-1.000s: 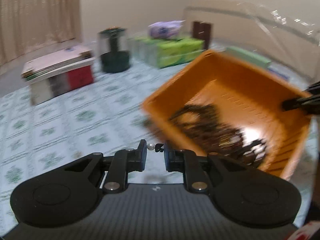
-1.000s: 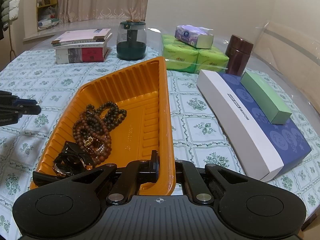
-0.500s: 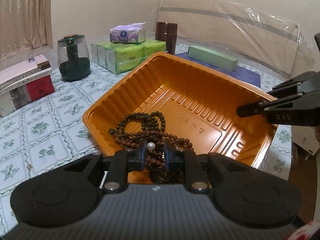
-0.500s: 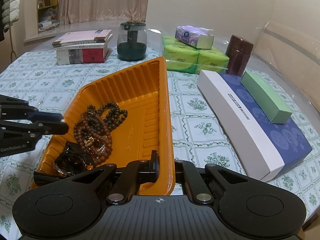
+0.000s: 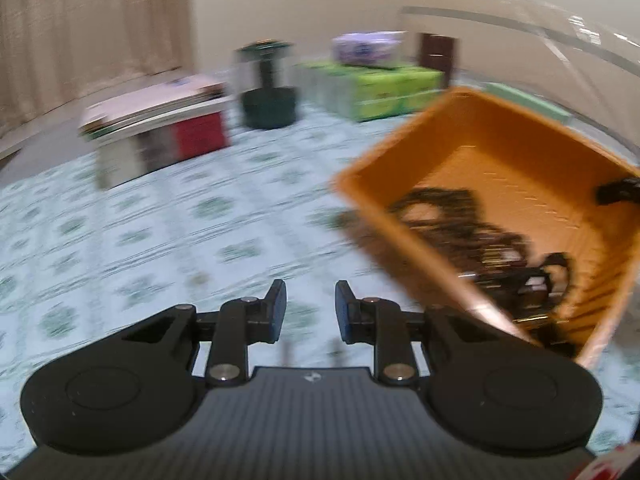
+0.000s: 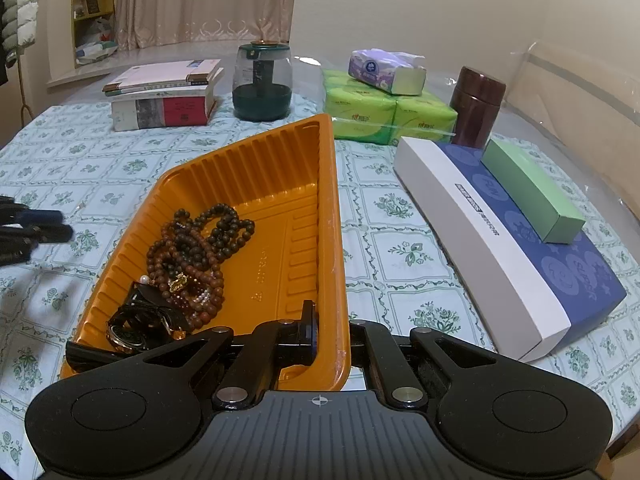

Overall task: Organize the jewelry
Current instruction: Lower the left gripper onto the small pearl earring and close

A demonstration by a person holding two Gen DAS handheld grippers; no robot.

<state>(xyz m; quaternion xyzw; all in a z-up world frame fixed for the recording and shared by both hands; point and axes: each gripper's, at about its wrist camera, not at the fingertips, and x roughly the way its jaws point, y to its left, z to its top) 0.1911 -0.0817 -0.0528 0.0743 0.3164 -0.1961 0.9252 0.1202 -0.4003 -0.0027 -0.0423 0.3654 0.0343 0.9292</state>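
**Q:** In what state are the two tools, reading from the nearest part of the field outward?

**A:** Right wrist view: the right gripper (image 6: 331,334) is clamped on the near rim of the orange tray (image 6: 335,240), one finger inside the wall and the other outside it. Left wrist view, heavily blurred: the left gripper (image 5: 310,307) shows a narrow gap, its jaws having just been opening, with nothing between them; only the patterned tablecloth (image 5: 160,240) appears through the gap.

**Q:** Where is the jewelry?

**A:** Inside the tray, gathered toward its near-left corner. Nearest lies a wristwatch (image 6: 128,334) with a dark strap; just beyond it, a small white pearl (image 6: 144,279) beside a heap of brown bead bracelets (image 6: 192,252). In the right wrist view the left gripper enters at 9 o'clock, over the cloth and clear of the tray's outer wall.

**Q:** What occupies the farther field?

**A:** Right wrist view: at 3 o'clock, a white-and-blue box (image 6: 500,248) carrying a green box (image 6: 532,192). At 1 o'clock, a dark brown canister (image 6: 476,108) and green tissue packs (image 6: 384,116) topped by a purple tissue pack (image 6: 384,70). At 12 o'clock, a dark green jar (image 6: 262,80); at 11 o'clock, stacked books (image 6: 168,94).
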